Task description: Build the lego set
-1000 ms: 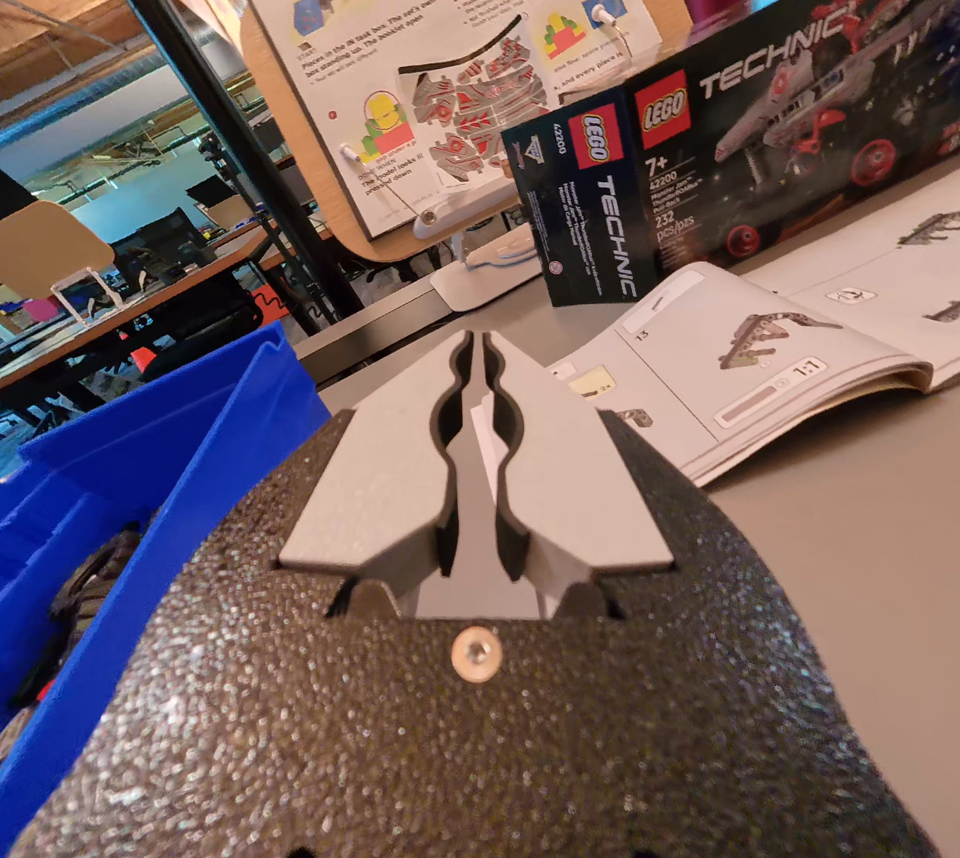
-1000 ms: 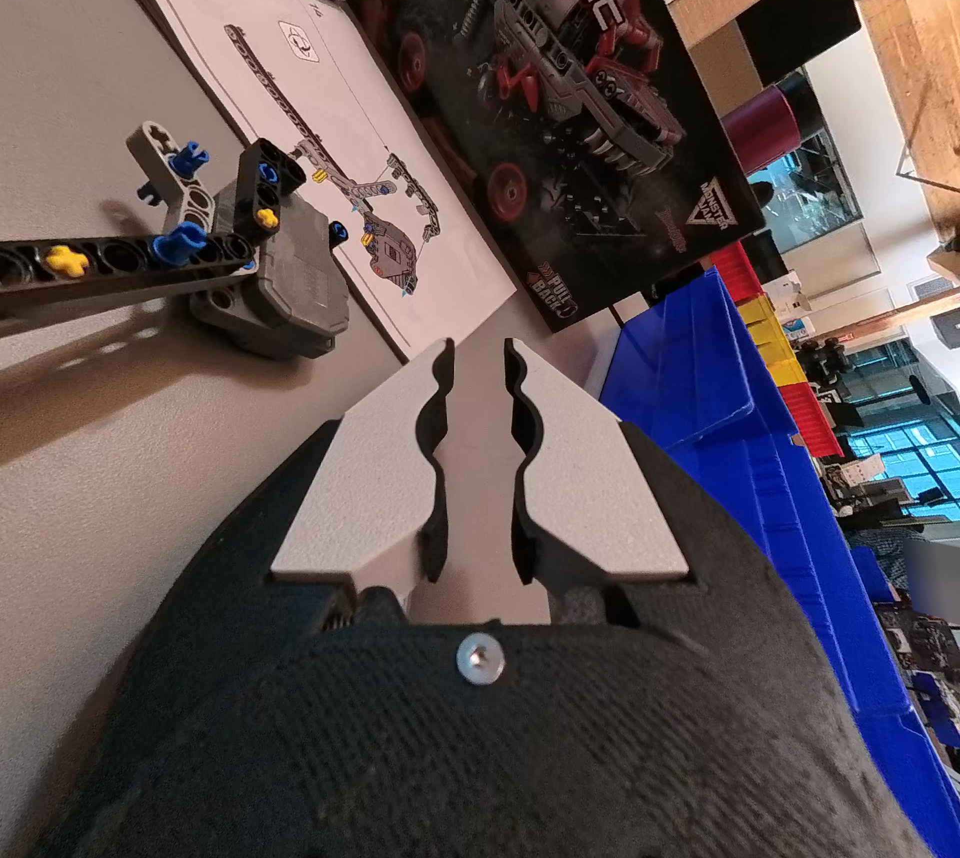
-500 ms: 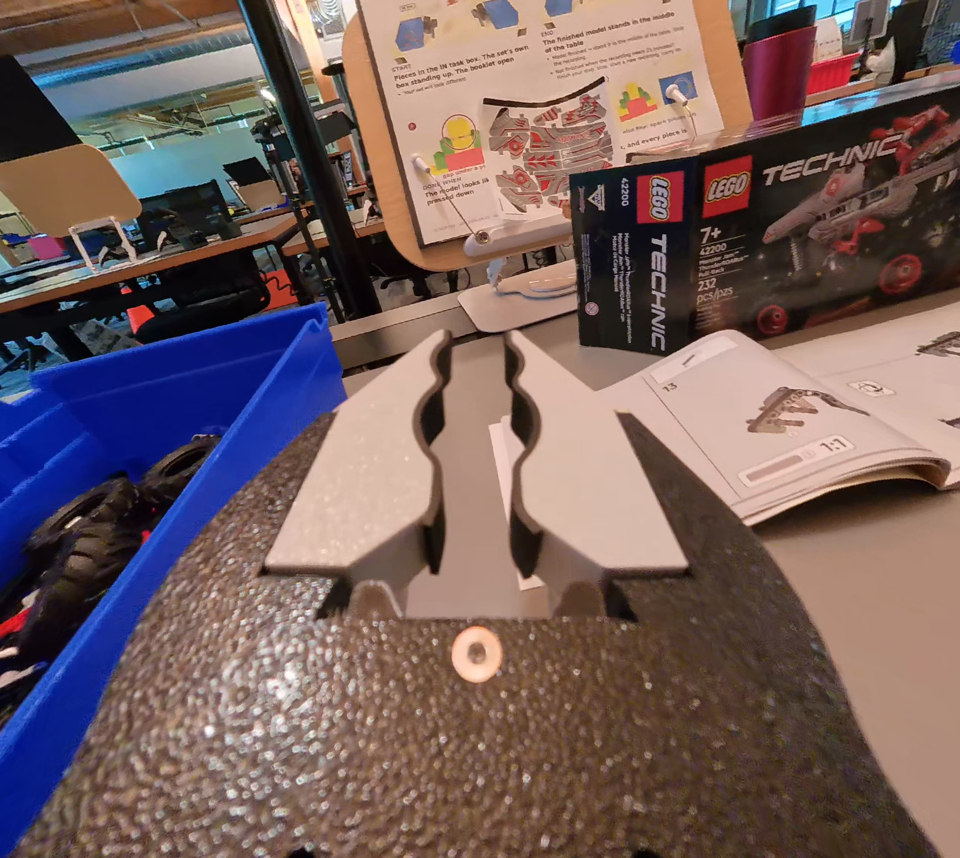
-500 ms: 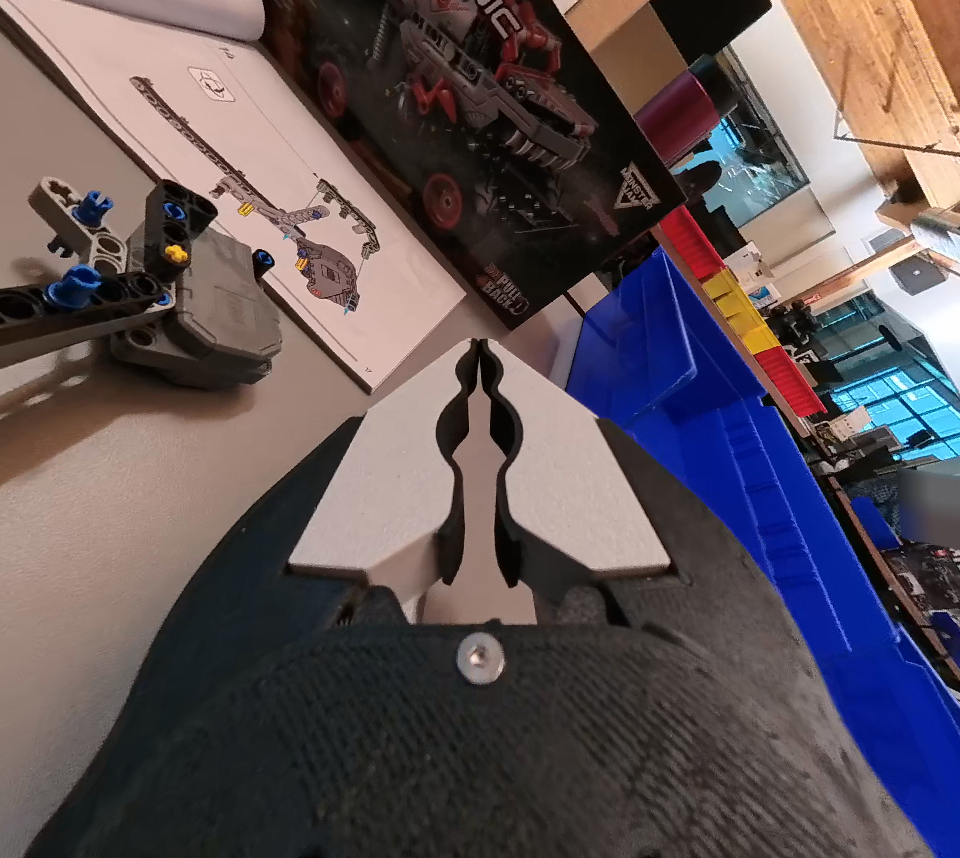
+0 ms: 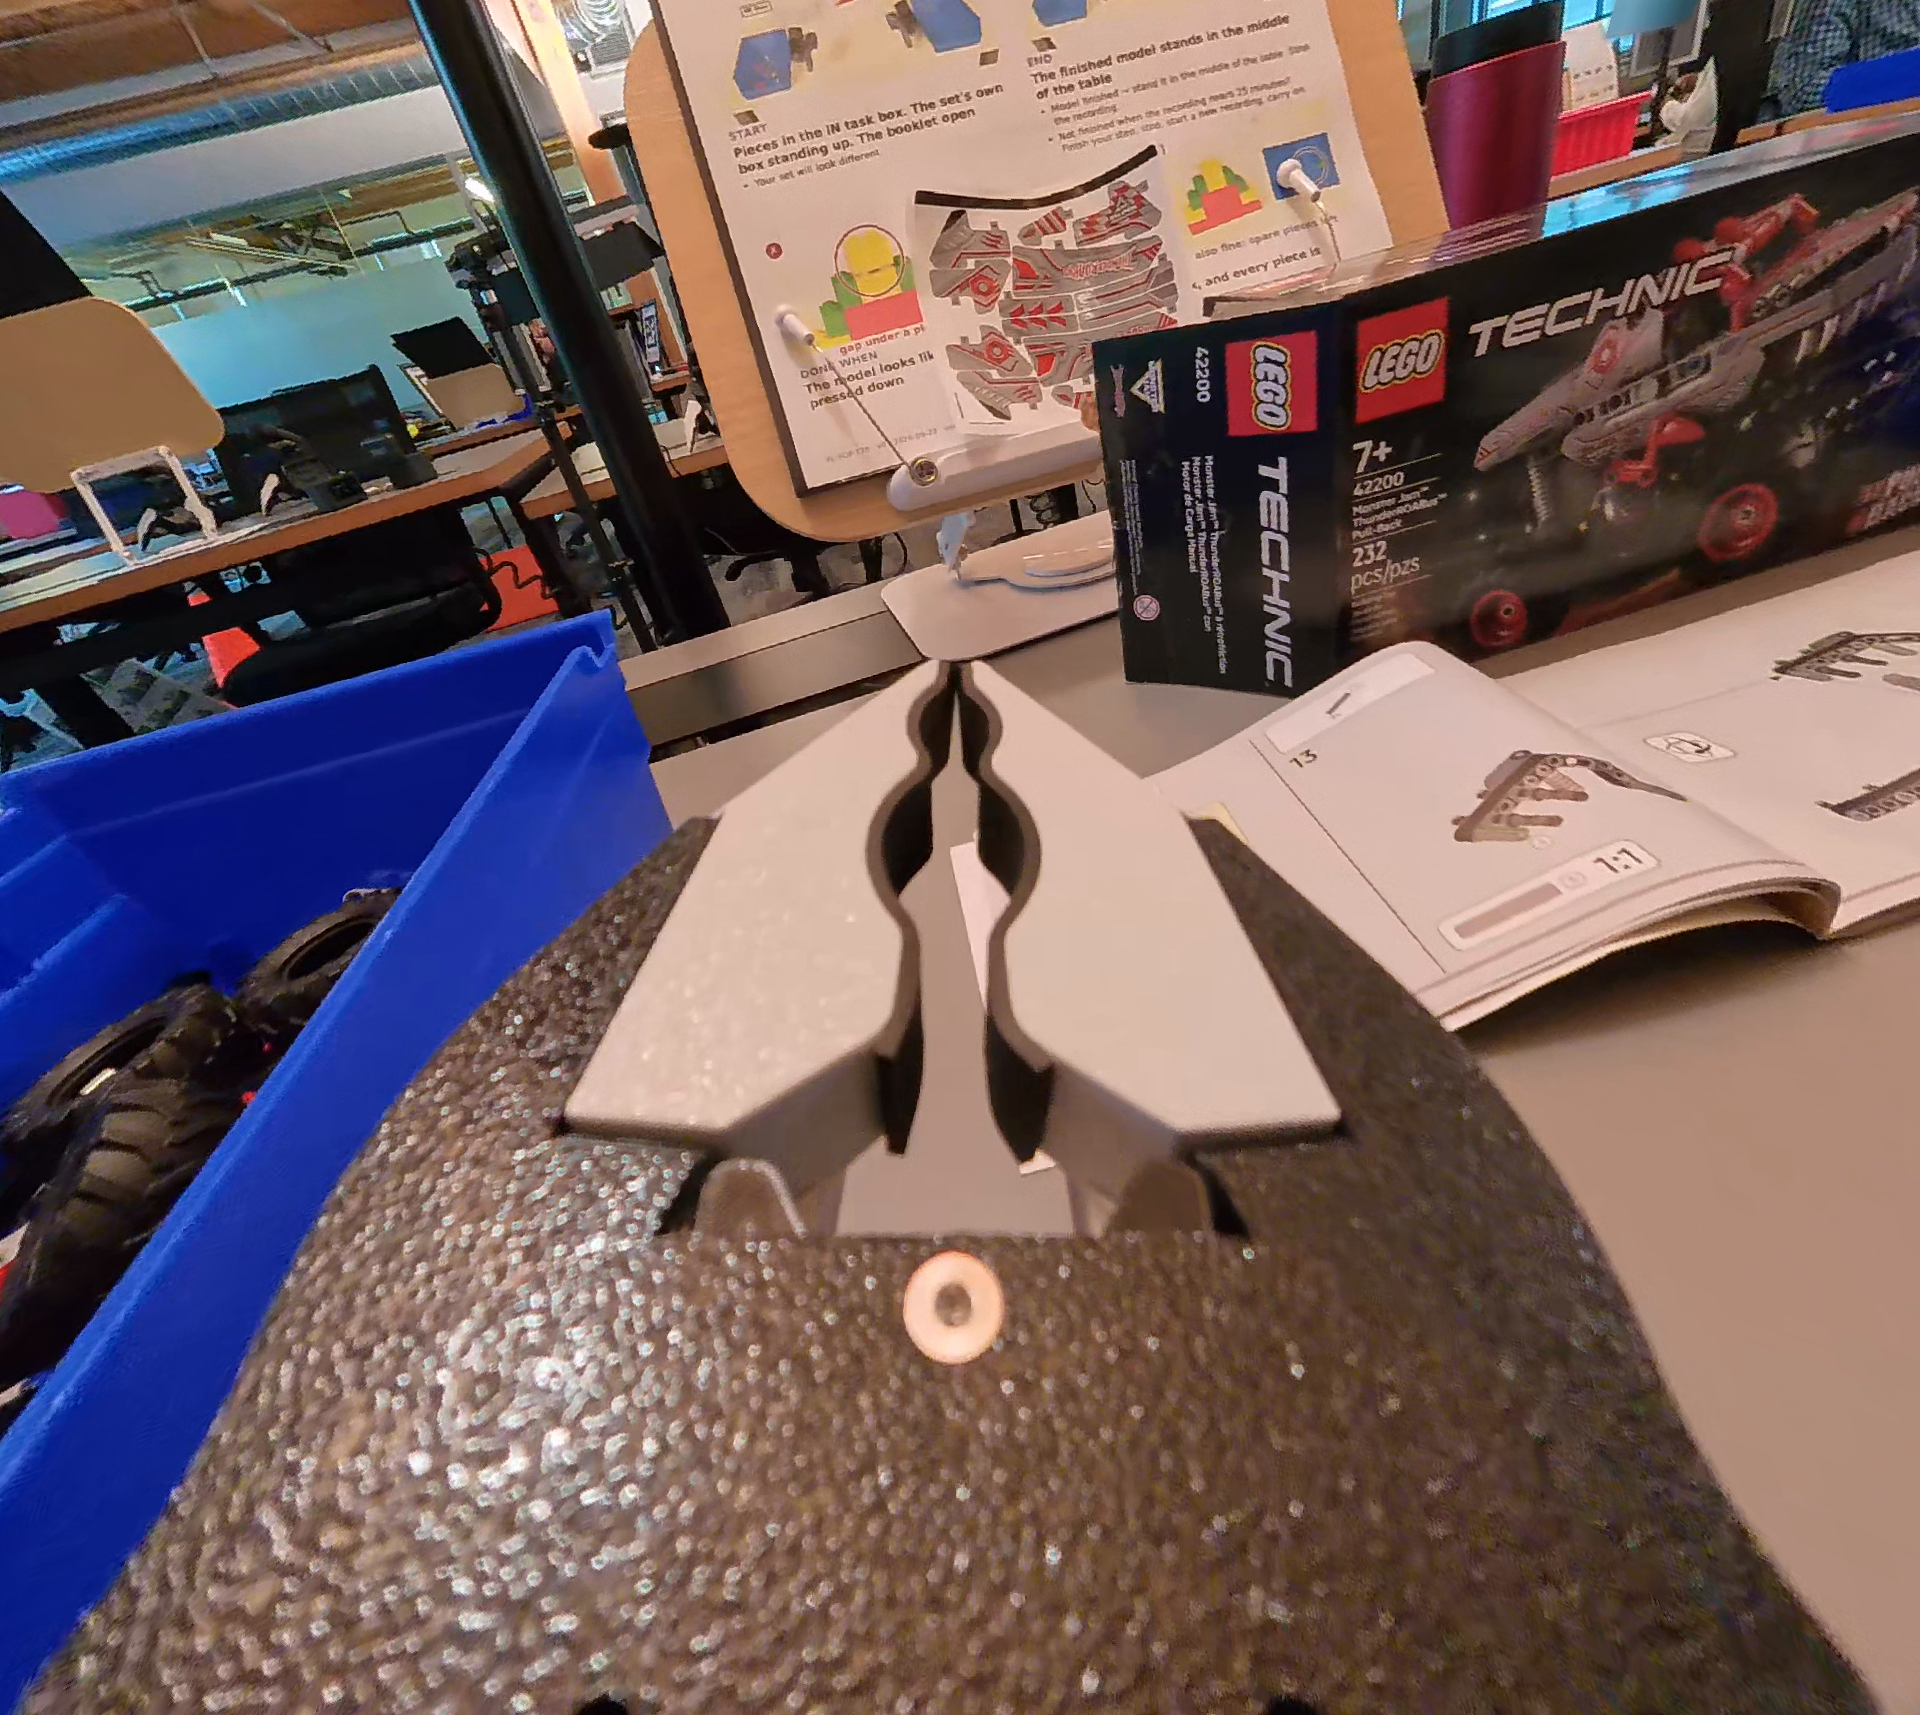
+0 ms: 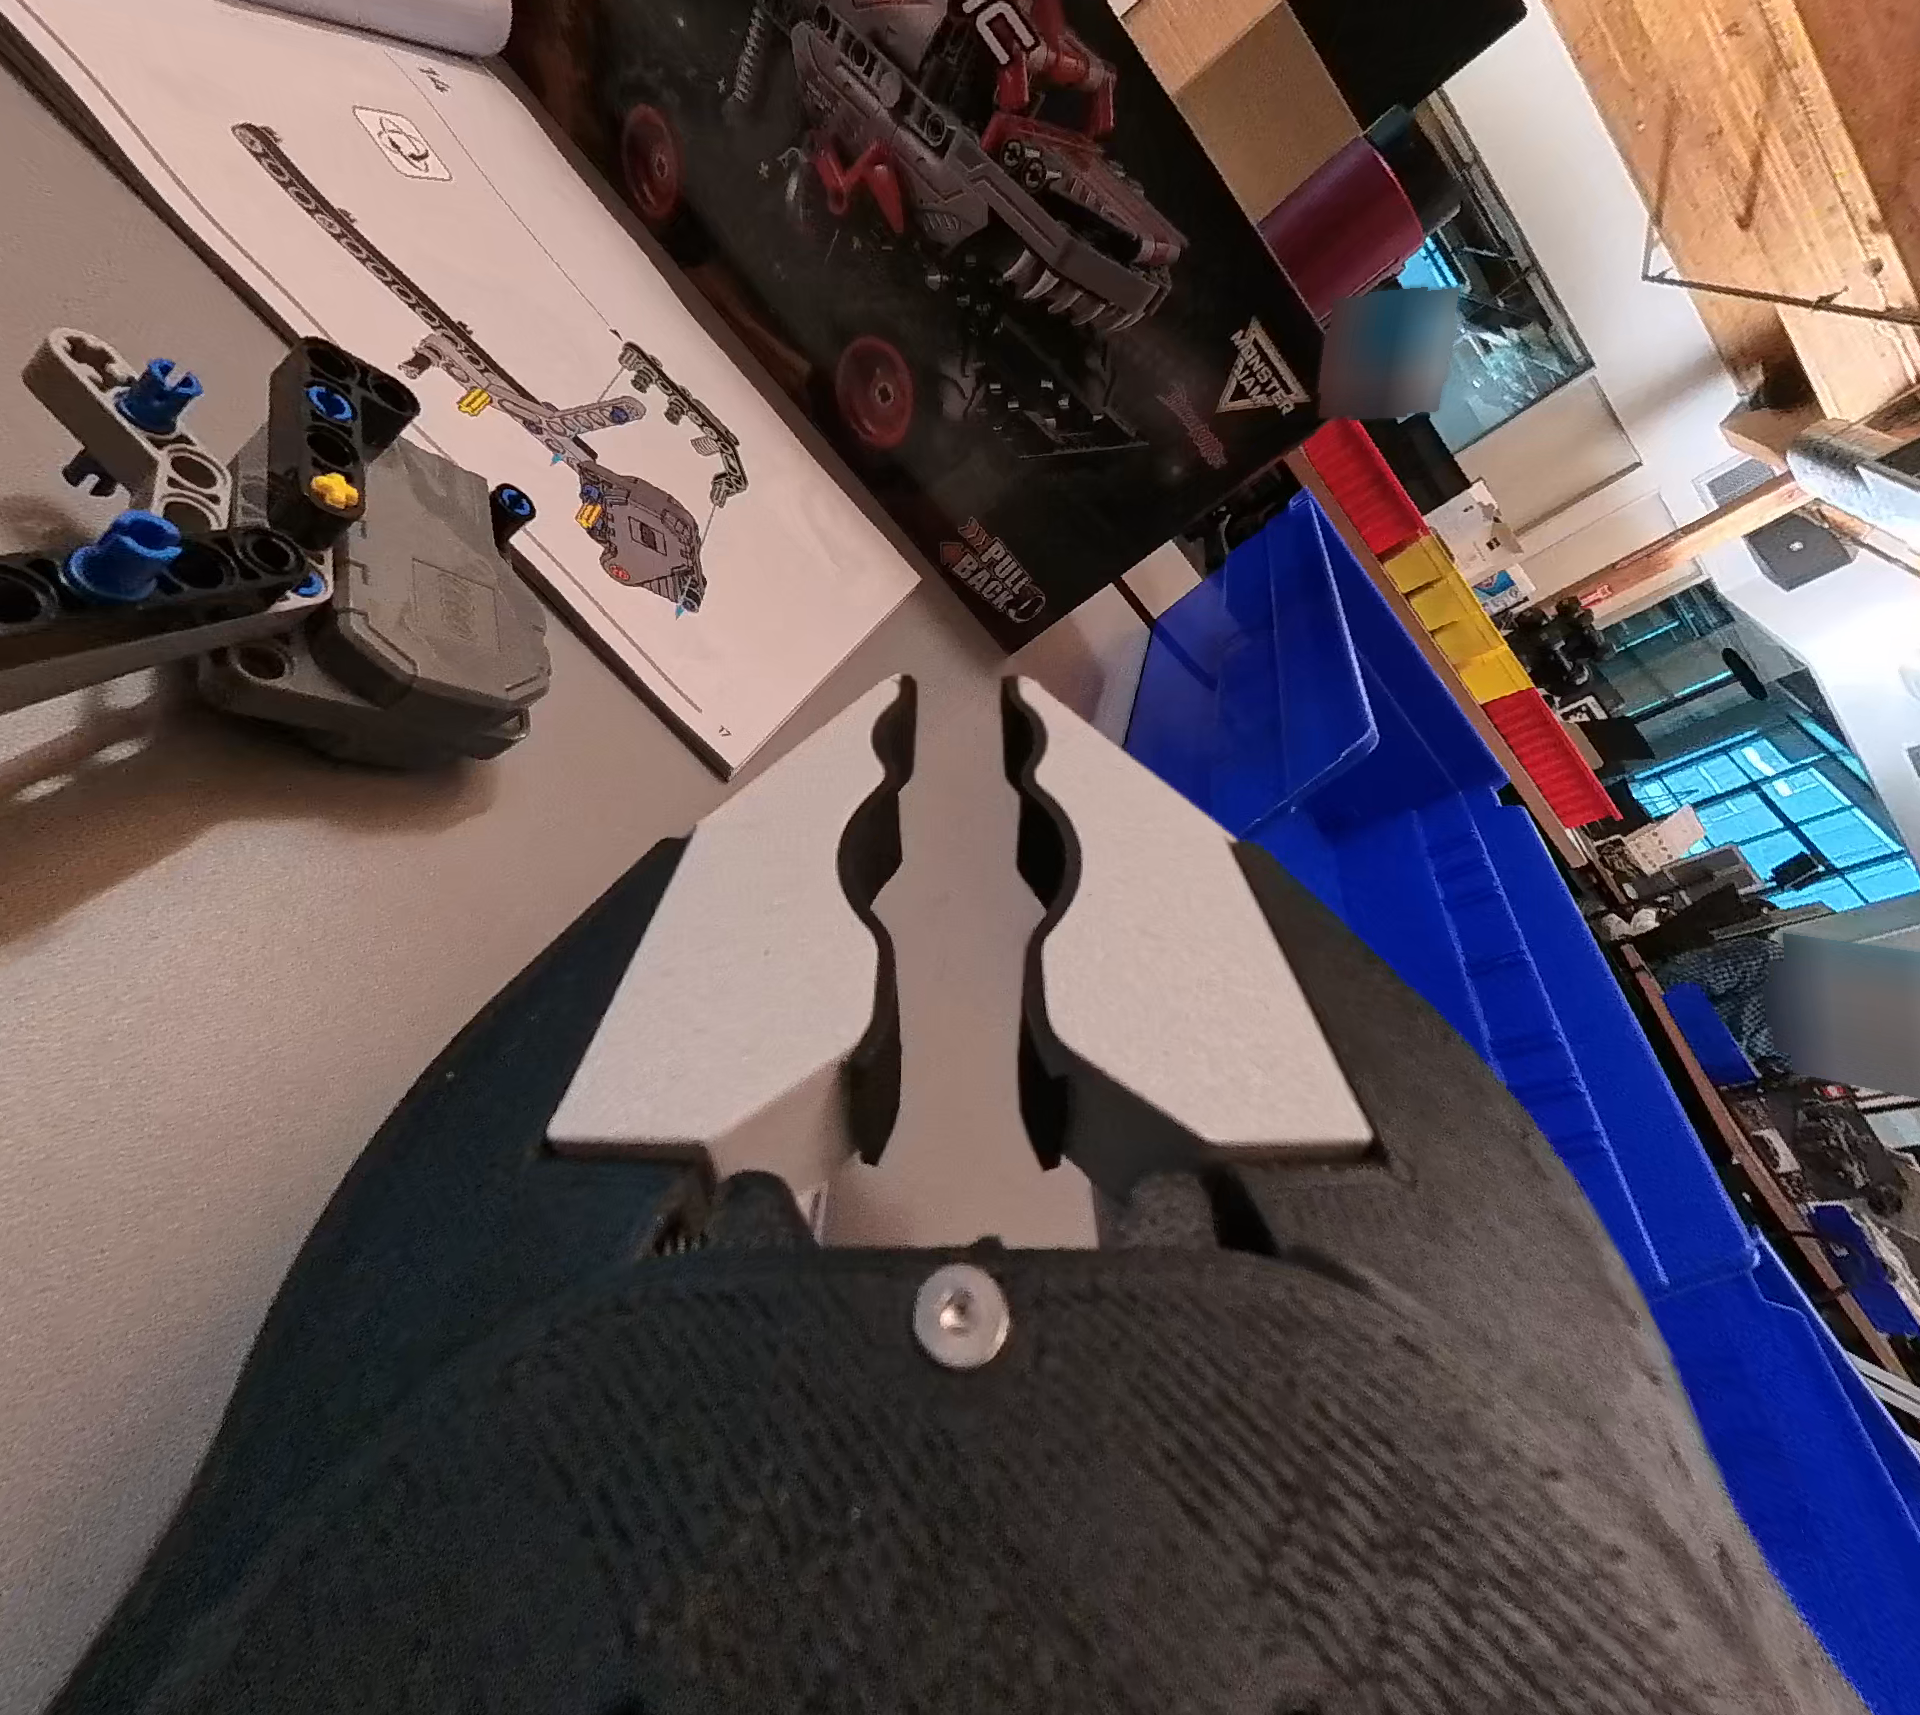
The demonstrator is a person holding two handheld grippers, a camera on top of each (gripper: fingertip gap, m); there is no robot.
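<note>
Your left gripper (image 5: 954, 678) is pinched almost closed and holds nothing. It sits over the table (image 5: 1714, 1198), beside the blue bin (image 5: 343, 834) with black tires (image 5: 135, 1135) in it. Your right gripper (image 6: 958, 689) has a small gap and is empty too. The half-built model (image 6: 343, 564) lies on the table to its left, touching the open booklet (image 6: 499, 335). The set's box (image 6: 914, 159) stands behind.
</note>
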